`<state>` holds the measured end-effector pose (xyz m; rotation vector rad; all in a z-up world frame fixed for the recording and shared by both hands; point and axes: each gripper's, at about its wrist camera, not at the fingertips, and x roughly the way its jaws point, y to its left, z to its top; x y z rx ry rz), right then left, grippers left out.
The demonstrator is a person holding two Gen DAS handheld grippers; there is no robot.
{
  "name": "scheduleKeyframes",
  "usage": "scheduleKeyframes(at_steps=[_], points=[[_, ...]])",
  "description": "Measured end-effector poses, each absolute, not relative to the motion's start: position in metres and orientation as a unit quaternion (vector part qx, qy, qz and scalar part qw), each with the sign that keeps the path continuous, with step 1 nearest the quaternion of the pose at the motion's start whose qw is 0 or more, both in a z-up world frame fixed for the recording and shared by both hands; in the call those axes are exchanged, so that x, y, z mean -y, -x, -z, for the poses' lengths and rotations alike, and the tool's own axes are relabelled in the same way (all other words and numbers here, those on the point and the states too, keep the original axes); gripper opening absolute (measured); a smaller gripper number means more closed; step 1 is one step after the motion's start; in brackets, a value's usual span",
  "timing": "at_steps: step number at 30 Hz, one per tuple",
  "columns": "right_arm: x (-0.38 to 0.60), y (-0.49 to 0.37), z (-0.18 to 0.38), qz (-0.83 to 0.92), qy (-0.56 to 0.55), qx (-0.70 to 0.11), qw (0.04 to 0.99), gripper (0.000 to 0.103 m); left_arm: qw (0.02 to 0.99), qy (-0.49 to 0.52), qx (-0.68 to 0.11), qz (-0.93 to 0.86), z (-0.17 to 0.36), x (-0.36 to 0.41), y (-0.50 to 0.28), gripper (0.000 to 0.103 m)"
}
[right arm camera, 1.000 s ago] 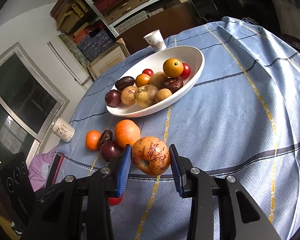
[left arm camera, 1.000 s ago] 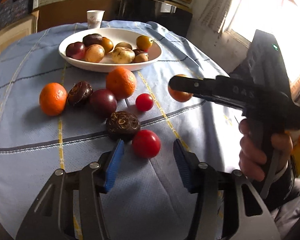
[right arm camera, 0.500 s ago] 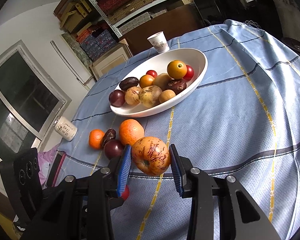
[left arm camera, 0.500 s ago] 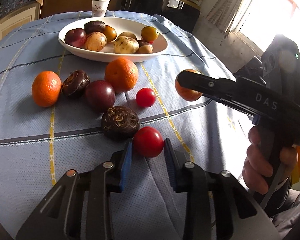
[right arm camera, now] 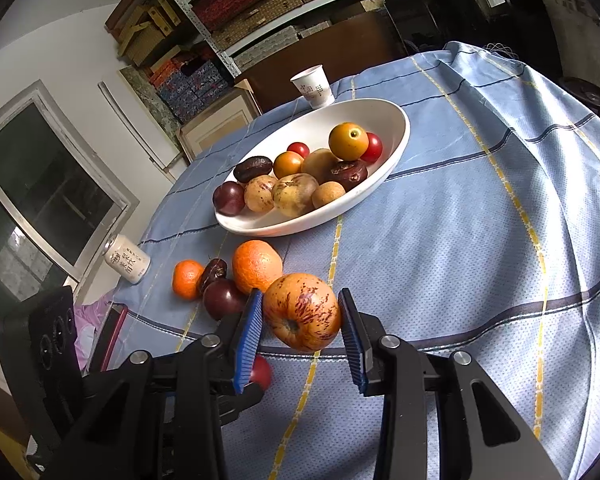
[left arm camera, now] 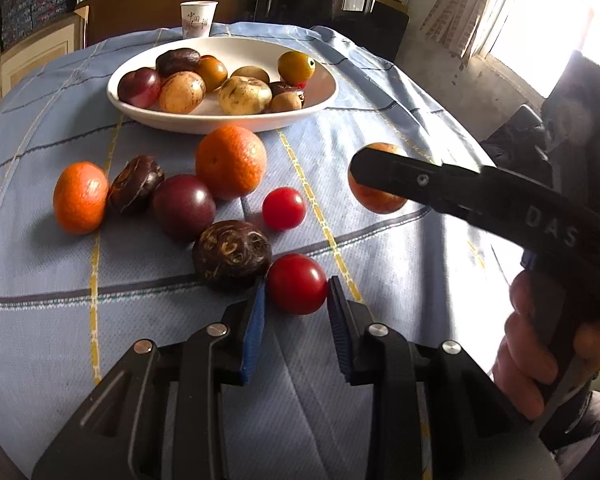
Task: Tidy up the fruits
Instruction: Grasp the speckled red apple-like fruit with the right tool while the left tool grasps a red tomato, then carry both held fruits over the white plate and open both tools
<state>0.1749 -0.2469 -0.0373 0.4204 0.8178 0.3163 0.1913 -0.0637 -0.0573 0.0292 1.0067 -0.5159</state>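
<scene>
Fingers of the left gripper (left arm camera: 296, 306) clamp a cherry tomato (left arm camera: 297, 283) on the tablecloth (left arm camera: 400, 264) while the right gripper (right arm camera: 300, 330) grips a speckled fruit (right arm camera: 302, 311) aloft, so lifting both toward the white bowl (right arm camera: 396, 148) seems next.

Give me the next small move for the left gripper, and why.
Probably lift the left gripper straight up a little. Its blue pads have just closed on the red tomato, which still sits on the tablecloth beside a dark ridged fruit; rising first avoids nudging that one. The white bowl beyond looks like the destination. The right gripper already holds a speckled orange fruit.
</scene>
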Motion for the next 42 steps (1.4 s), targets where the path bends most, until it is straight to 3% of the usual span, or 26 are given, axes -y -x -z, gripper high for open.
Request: scheduleKeyframes(at_steps=[15, 30, 35, 42], points=[[0.265, -0.168, 0.032, -0.144, -0.230, -0.377, 0.885, 0.039, 0.855, -0.093, -0.464, 0.210, 0.056, 0.102, -0.208, 0.030], [0.261, -0.173, 0.026, -0.136, -0.186, -0.375, 0.898, 0.039, 0.893, -0.042, -0.396, 0.209, 0.009, 0.046, -0.197, 0.029], [0.246, -0.203, 0.002, -0.149, -0.133, -0.357, 0.913, 0.038, 0.903, -0.034, -0.385, 0.189, -0.013, 0.026, -0.229, 0.029], [0.223, -0.279, 0.007, -0.152, -0.118, -0.362, 0.912, 0.038, 0.915, -0.006, -0.369, 0.164, -0.043, 0.033, -0.334, 0.029]])
